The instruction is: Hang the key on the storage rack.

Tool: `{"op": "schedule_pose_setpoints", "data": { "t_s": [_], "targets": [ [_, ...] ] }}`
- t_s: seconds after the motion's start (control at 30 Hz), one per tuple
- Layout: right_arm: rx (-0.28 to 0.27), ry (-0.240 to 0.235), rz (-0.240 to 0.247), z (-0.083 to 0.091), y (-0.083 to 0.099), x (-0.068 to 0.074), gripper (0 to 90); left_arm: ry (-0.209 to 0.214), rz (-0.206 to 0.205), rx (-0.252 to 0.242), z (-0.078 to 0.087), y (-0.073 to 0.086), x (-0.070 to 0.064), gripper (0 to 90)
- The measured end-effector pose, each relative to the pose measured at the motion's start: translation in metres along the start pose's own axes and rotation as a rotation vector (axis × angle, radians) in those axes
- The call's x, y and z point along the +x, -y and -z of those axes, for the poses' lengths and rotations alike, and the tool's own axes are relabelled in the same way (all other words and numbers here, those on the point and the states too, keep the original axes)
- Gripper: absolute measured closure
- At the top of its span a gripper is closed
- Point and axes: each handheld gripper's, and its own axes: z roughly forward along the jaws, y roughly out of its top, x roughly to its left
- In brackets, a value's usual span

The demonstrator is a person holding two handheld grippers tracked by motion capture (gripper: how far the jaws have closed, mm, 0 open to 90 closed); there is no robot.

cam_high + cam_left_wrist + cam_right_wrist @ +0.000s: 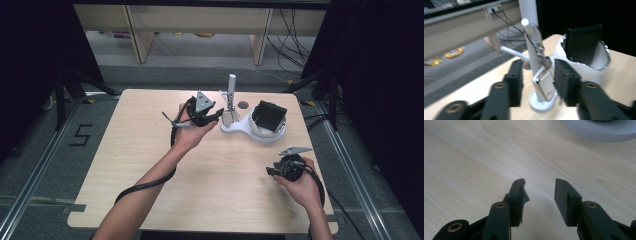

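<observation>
My left tool (216,117) is up at the far middle of the worktop (150,165), jaws apart w/ a moderate gap. In the left gripper view the jaws sit either side of the metal clip (543,83) at the foot of the white upright post (531,42), not closed on it; can't tell if a pad touches it, pic is blurred. Post stands on a white base (237,127) that runs right into a round white holder (270,131) w/ a black block (269,116) tilted in it. Small dark round spot (243,105) on the worktop just behind the base.

My right tool (270,171) is near the right front, well apart from the base, hand (300,185) wrapped round it. Jaws moderately apart, nothing between them, bare wood below. Rim of the white holder (599,131) shows at top of the right gripper view.
</observation>
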Motion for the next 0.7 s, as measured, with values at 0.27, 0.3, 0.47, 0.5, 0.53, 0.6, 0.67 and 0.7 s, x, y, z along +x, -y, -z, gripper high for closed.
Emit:
{"op": "schedule_pose_setpoints", "data": {
  "t_s": [0.27, 0.3, 0.47, 0.5, 0.53, 0.6, 0.67, 0.7],
  "targets": [
    [0.004, -0.002, 0.001, -0.001, 0.0, 0.0, 60.3, -0.013, 0.006, 0.024, 0.021, 0.014, 0.006, 41.2],
    [0.003, -0.002, 0.0, -0.001, 0.0, 0.0, 60.3, -0.015, 0.007, 0.024, 0.024, 0.016, 0.007, 40.4],
    [-0.002, 0.001, 0.008, -0.002, 0.0, 0.0, 60.2, -0.028, 0.0, 0.03, 0.039, 0.026, 0.011, 38.4],
    [-0.02, -0.001, -0.001, -0.004, 0.001, 0.001, 60.2, -0.028, 0.0, 0.031, 0.042, 0.027, 0.012, 38.4],
    [-0.02, 0.001, -0.006, -0.004, 0.001, 0.002, 60.2, -0.028, 0.001, 0.029, 0.045, 0.028, 0.012, 38.3],
    [-0.005, 0.0, -0.005, -0.003, 0.001, 0.002, 60.1, -0.031, 0.0, 0.026, 0.05, 0.031, 0.012, 38.1],
    [-0.029, -0.008, -0.002, -0.004, 0.001, 0.002, 60.1, -0.033, -0.001, 0.025, 0.056, 0.034, 0.012, 38.0],
    [-0.04, -0.007, 0.005, -0.005, 0.001, 0.001, 60.1, -0.034, -0.002, 0.025, 0.058, 0.035, 0.012, 37.9]
  ]
}}
